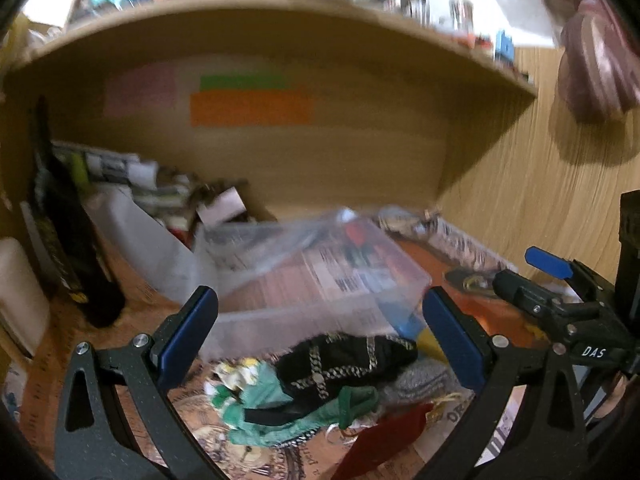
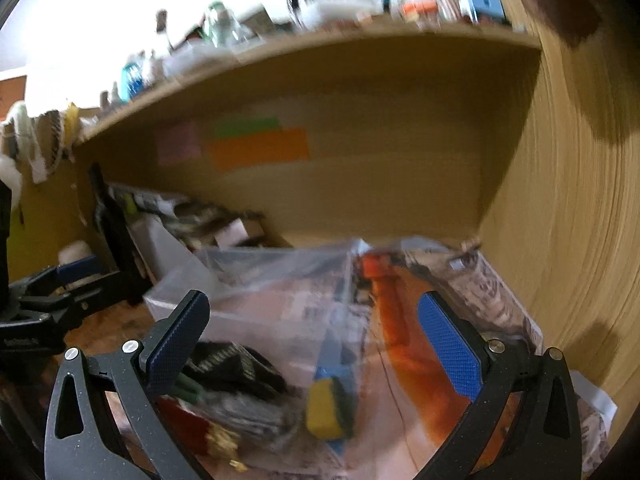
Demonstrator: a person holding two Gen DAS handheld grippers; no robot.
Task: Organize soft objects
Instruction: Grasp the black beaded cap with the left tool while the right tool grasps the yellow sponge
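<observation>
A heap of soft things lies on the desk in front of a clear plastic box (image 1: 320, 280): a black cloth with a chain print (image 1: 344, 360), a green cloth (image 1: 272, 408), a grey knit piece (image 1: 420, 380) and a red cloth (image 1: 384, 436). My left gripper (image 1: 320, 340) is open and empty, just above the heap. My right gripper (image 2: 316, 344) is open and empty, above the box (image 2: 280, 300). The black cloth (image 2: 232, 364), the grey knit (image 2: 248, 416) and a yellow and green sponge (image 2: 326, 408) lie below the right gripper. The right gripper also shows at the right of the left wrist view (image 1: 520, 280).
A wooden shelf (image 1: 280, 16) crowded with bottles overhangs the desk. Coloured sticky notes (image 1: 248, 104) are on the back panel. A black bottle (image 1: 72, 248), papers and a white container (image 1: 144, 240) stand at the left. A wooden side wall (image 2: 580, 220) closes the right. Newspaper (image 2: 500, 300) covers the desk.
</observation>
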